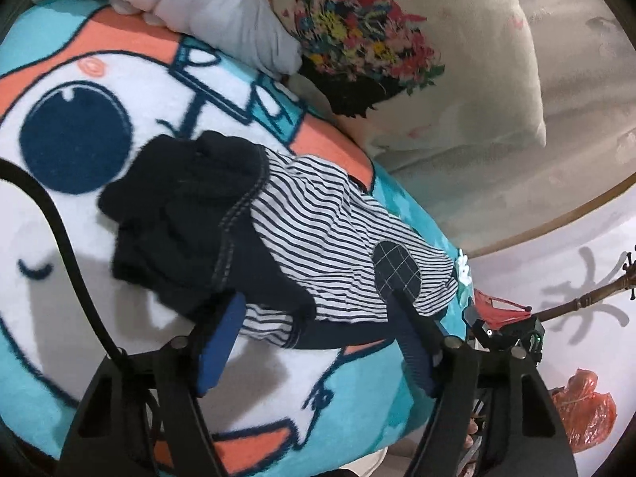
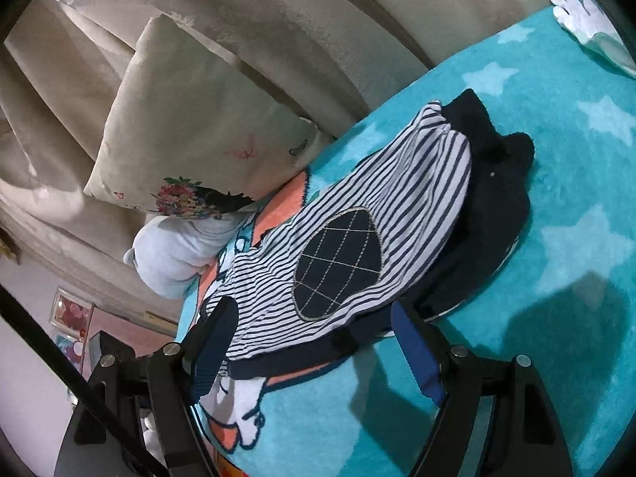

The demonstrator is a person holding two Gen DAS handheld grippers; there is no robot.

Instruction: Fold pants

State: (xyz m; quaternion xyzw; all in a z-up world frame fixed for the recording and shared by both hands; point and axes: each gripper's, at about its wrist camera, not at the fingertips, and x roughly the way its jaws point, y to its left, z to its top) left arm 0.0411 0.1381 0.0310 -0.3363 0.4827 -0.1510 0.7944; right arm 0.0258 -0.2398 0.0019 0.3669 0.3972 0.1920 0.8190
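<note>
1. The left gripper (image 1: 318, 310) is wide open and holds nothing. Its two fingers sit on either side of the near edge of the pants (image 1: 310, 222).
2. The right gripper (image 2: 314, 318) is wide open too, with nothing in it. Its fingers also sit at the near edge of the pants, one on each side of the dark oval patch (image 2: 338, 262).
3. The pants are small, with blue and white stripes and dark blue cuffs. They lie in a bunched heap on the blanket (image 1: 79, 238), which is bright blue with a cartoon face and stars.
4. It looks like the pants are partly folded, but the dark part is lumpy and not flat.
5. Past the blanket there is a cream cushion (image 1: 437, 59) with flowers on it, and a white soft bundle (image 1: 222, 4) beside it.
6. What could go wrong: a claw could pinch the fuzzy blanket along with the pants, because the cloth lies right on it. Then the blanket would lift too.
7. A claw could also grab only the top layer, and the heap would come apart.
8. If one side is pulled more than the other, the fold would end up crooked.
</note>
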